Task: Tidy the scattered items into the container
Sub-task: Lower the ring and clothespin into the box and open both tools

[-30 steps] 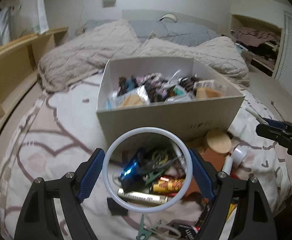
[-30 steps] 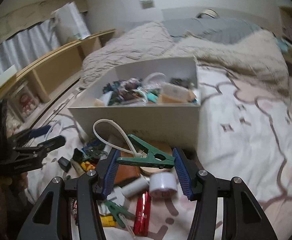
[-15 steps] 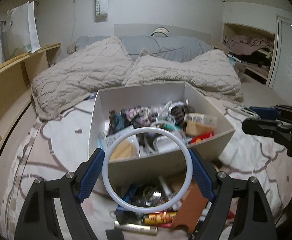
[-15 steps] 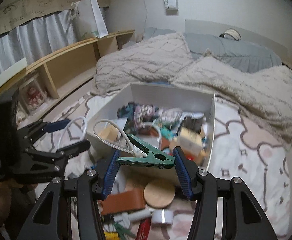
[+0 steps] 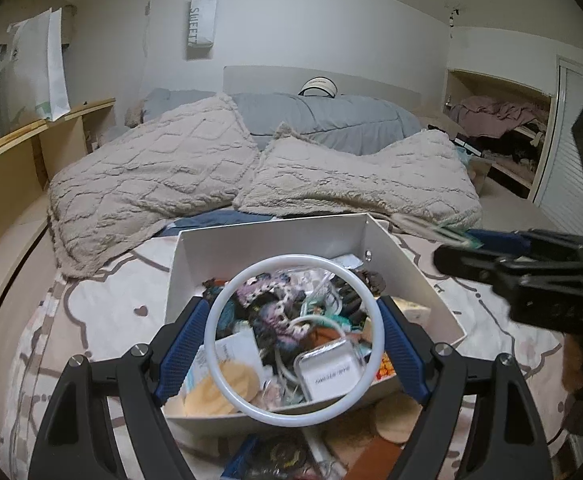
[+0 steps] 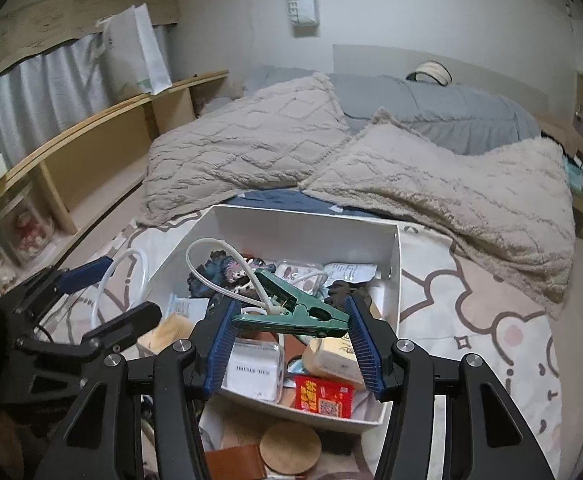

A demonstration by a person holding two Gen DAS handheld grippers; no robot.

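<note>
Both grippers, left (image 5: 294,342) clamped on ring (image 5: 375,322), right (image 6: 291,326) on clip (image 6: 291,314), are now raised over box (image 6: 307,232), release due.

White ring (image 5: 293,335) is looking like smooth glossy plastic; green clip (image 6: 291,314) like matt plastic w/ a smooth white cord. Box (image 6: 303,232) walls are reading smooth, matt, prob. card. Gripper pads (image 6: 221,340) are showing ribbed blue rubber; pillows (image 5: 151,176) looking fuzzy, quilted cloth; round lid (image 6: 290,450) pale wood.
</note>
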